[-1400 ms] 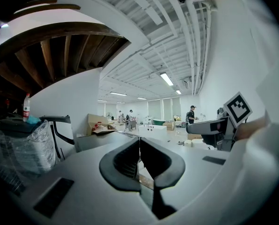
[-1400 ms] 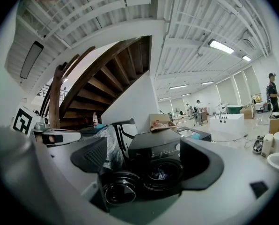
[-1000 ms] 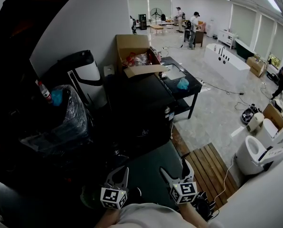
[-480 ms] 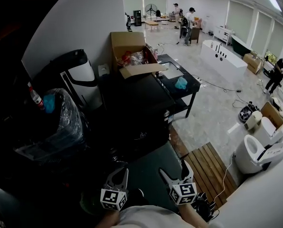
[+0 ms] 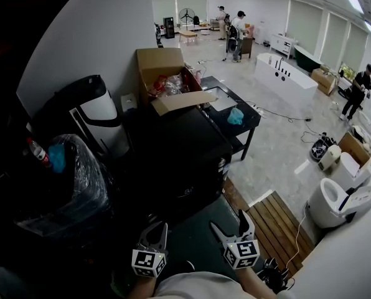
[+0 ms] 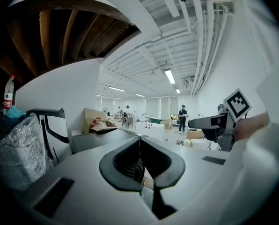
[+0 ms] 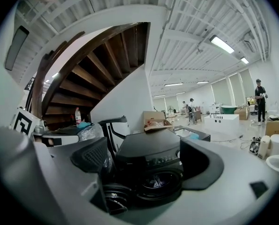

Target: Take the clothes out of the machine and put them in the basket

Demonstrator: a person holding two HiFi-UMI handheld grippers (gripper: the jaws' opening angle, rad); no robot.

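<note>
Left hand-held gripper [image 6: 139,146] has its jaws pressed together and holds nothing. Right hand-held gripper [image 7: 146,162] is spread wide and empty. At its 12 o'clock sits the black machine [image 7: 146,144], round door open, with clothes [image 7: 157,181] bunched inside. I think the wide one should go low, straight into the hole, then pinch a thick fold.

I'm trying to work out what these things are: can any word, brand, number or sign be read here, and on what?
No text here is readable.
Washing machine control panel: marks too small and blurred to read.
Bottle label: red, print unreadable.
Marker cubes: black-and-white square patterns, not writing.
</note>
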